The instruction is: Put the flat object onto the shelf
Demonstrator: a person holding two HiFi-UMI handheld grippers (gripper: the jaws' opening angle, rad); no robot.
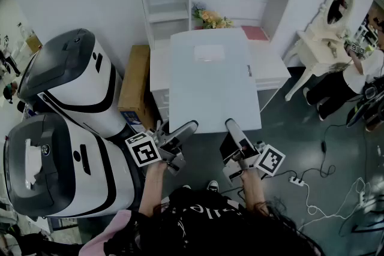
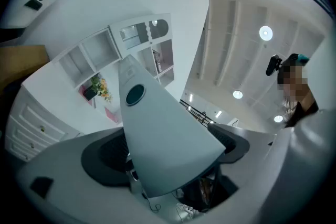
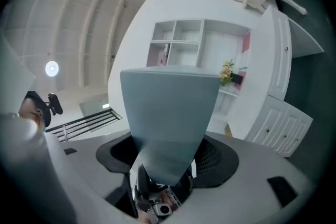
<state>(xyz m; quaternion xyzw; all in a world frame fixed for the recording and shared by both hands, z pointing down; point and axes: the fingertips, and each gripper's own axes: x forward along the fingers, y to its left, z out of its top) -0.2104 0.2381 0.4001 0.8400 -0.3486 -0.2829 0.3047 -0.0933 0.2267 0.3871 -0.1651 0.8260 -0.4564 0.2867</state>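
Note:
A large flat grey panel (image 1: 210, 90) with a small oval mark near its far end is held up off the floor, tilted toward the white shelf unit (image 1: 180, 3). My left gripper (image 1: 180, 132) grips its near left corner, and my right gripper (image 1: 236, 130) grips the near edge further right. In the left gripper view the panel (image 2: 163, 134) rises from between the jaws of my left gripper (image 2: 168, 157) and hides part of the shelf unit (image 2: 105, 55). The right gripper view shows the panel (image 3: 168, 113) standing in my right gripper (image 3: 168, 160) below the shelf unit (image 3: 194, 44).
A flower bunch (image 1: 210, 18) and a pink item (image 1: 255, 33) sit on the shelf unit's desk. Two white-and-black machines (image 1: 66, 81) and a cardboard box (image 1: 135, 84) stand at left. A white vanity table (image 1: 327, 39), a person (image 1: 354, 81) and floor cables (image 1: 297, 180) are at right.

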